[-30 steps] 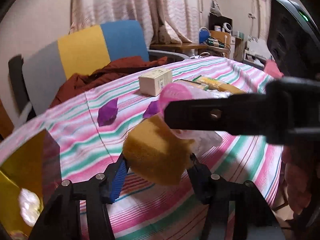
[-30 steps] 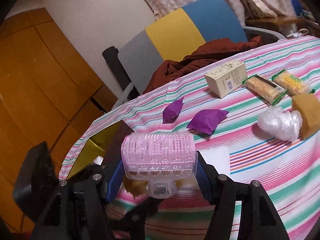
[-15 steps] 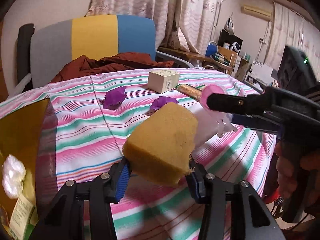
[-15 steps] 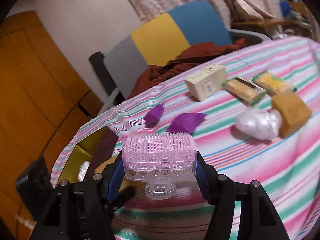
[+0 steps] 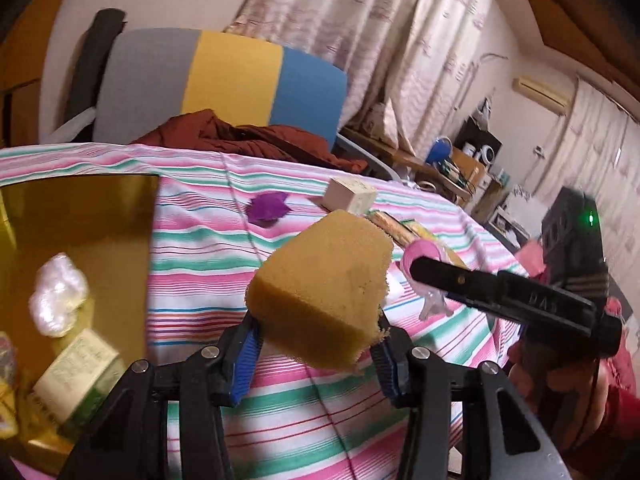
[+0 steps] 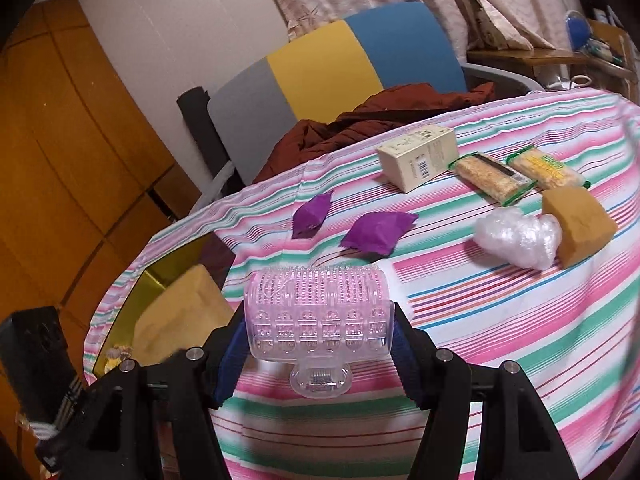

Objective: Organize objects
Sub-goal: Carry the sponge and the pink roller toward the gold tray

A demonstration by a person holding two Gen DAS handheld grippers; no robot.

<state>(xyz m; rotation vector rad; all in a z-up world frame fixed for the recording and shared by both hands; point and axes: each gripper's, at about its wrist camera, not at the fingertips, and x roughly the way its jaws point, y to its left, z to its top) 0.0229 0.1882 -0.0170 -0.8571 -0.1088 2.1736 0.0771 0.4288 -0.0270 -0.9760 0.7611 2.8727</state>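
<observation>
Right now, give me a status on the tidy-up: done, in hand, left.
Done: a white wad and a small carton already lie in the gold bin.
In hand: the left gripper holds a sponge; the right gripper holds a pink hair roller.
Left on the striped table: a box, two purple packets, two snack bars, a plastic wad, another sponge.

Right gripper (image 5: 516, 296) finger: raised letters on the black side, perhaps "DAS", blurred and not sure.
Cream box (image 6: 418, 156) on the striped cloth: a barcode on its end face; the digits and the green print on its top are too small to read.
Green-edged snack packet (image 6: 546, 168): green lettering on the wrapper, not legible.
Box in the yellow bin (image 5: 78, 364): green script, blurred, unreadable.
</observation>
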